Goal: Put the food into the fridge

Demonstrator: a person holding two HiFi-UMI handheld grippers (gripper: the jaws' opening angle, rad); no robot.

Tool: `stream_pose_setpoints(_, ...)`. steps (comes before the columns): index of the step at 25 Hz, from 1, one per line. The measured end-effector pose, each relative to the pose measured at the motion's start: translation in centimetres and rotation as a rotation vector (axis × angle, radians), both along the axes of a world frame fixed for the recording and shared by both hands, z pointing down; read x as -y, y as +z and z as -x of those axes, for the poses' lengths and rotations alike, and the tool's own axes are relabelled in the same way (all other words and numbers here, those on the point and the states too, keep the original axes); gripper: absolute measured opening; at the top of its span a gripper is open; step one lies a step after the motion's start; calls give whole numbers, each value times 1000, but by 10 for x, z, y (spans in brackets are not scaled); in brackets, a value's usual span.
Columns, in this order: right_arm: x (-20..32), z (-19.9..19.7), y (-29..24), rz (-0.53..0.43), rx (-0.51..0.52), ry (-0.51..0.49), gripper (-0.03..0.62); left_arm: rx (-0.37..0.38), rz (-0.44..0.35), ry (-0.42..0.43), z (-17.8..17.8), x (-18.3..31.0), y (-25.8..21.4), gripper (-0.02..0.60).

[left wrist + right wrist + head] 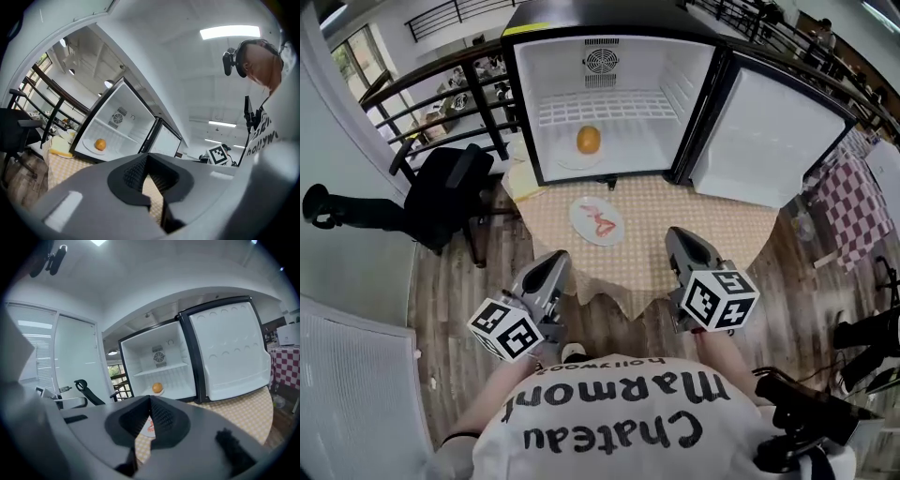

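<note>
The red food (602, 223) lies on a white plate (581, 214) in the middle of the table (712, 220), just in front of the open fridge (553, 75). It looks like thin curled strips, though what kind is too small to tell. My guess is that it is light, soft and limp, and would tear or slip if pinched. The better hold is the plate itself, at its near rim. That plate is probably stiff, slick and breakable, so it wants a firm, level grip (a tilt would slide the strips off).

An orange (588, 140) already sits on the fridge floor on a second plate (572, 159). There is bare floor beside it and an empty shelf above. The door (769, 141) stands wide to the right.

Both tools are well back from the table, close to the person's chest. The left gripper (555, 259) points level toward the fridge with its jaws pressed together and nothing between them. The right gripper (679, 238) tips slightly downward, likewise clenched and empty, and its own view lines up with the plate.
</note>
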State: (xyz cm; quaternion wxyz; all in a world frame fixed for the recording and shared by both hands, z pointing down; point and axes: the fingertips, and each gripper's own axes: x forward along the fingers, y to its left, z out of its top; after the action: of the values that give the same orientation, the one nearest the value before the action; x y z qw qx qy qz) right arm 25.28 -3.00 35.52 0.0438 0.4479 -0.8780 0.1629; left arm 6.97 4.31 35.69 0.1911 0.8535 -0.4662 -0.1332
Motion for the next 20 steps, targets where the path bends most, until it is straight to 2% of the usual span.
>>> stream_pose_setpoints(10,-54,-51,4,-7,-6,-88,15,-4,-18,-60,-64,-58,-1,5)
stream_pose_setpoints(20,-110,-89,14,-5,-40,-126,15,-15,-6,-99,-106,-119,10,5)
